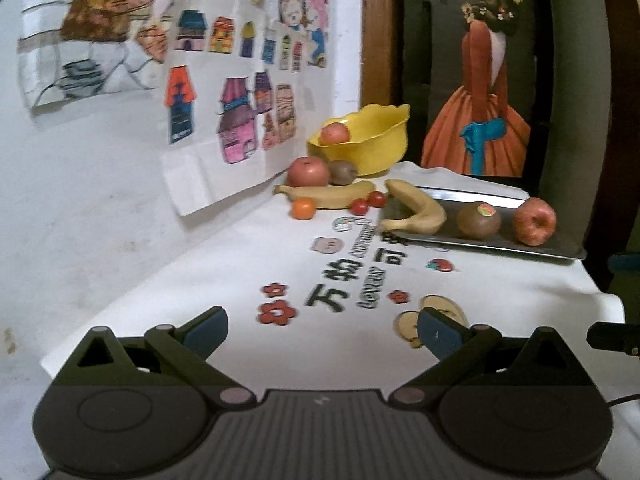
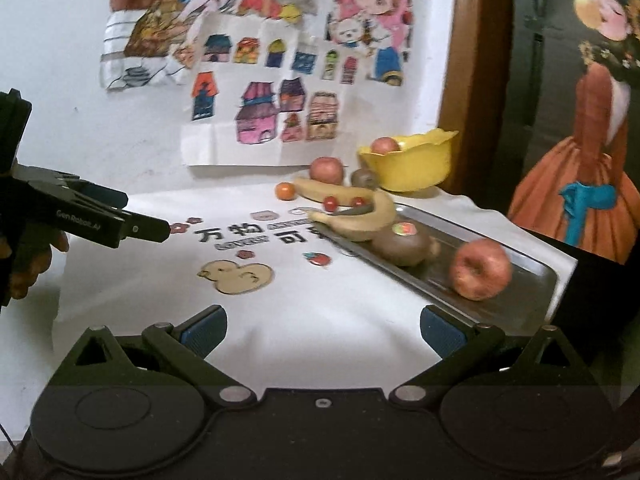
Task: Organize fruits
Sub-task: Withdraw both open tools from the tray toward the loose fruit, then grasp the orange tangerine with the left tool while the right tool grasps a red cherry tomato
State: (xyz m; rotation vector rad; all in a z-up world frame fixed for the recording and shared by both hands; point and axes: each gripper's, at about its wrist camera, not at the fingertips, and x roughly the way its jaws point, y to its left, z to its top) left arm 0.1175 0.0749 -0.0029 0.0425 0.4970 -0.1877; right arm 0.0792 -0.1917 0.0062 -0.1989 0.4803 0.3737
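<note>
The left claw (image 1: 322,332) hangs spread and empty over the white printed cloth (image 1: 240,280) on the tabletop; beyond it a metal tray (image 1: 500,240) holds a banana (image 1: 420,208), a kiwi (image 1: 479,220) and an apple (image 1: 535,221), while more fruit lies beside a yellow bowl (image 1: 364,144) holding another apple (image 1: 335,133). From the right wrist, the right claw (image 2: 322,330) is likewise spread wide with nothing between its fingers, close to the tray's (image 2: 532,292) near corner.
</note>
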